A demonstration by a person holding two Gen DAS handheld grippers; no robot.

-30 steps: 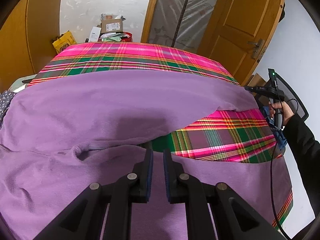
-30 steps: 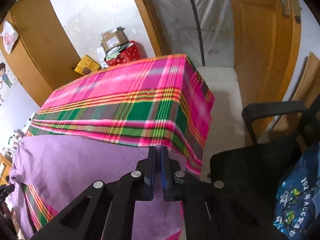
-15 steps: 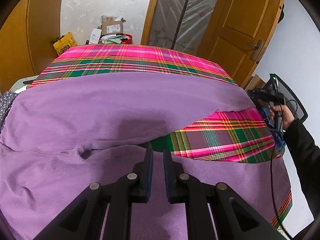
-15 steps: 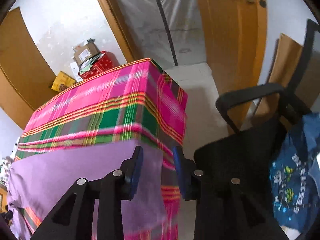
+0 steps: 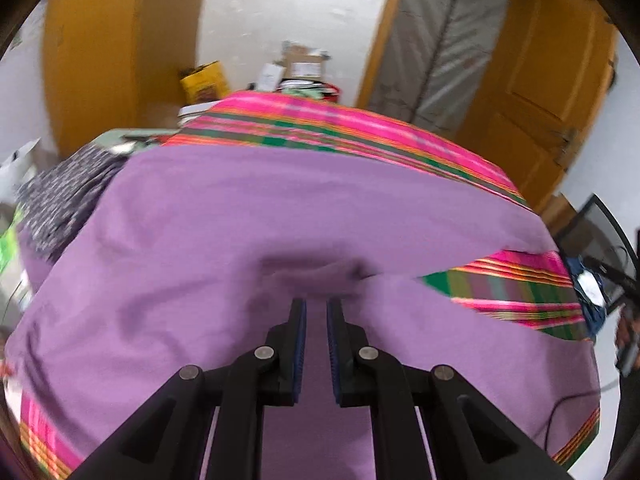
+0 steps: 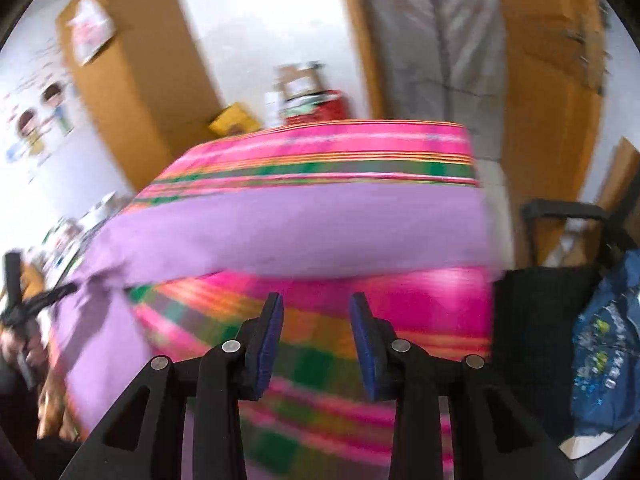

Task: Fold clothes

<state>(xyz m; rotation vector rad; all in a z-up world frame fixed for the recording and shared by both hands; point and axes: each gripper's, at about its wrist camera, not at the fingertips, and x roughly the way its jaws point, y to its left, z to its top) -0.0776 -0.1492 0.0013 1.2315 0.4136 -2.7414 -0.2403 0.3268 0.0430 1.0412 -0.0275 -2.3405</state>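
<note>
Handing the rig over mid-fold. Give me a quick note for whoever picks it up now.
Left tool: nearly shut, apparently pinching the purple cloth, which bunches at its tips.
Right tool: open, its jaws have just been opening, nothing between them; it is above the plaid table cover.
Cloth: spread across the covered table, with a wedge of plaid showing at the right between its far and near parts.
Done: cloth laid out, right side let go.
Left: finish the fold and flatten the bunching. Both views are blurred, so check the edges first.
</note>
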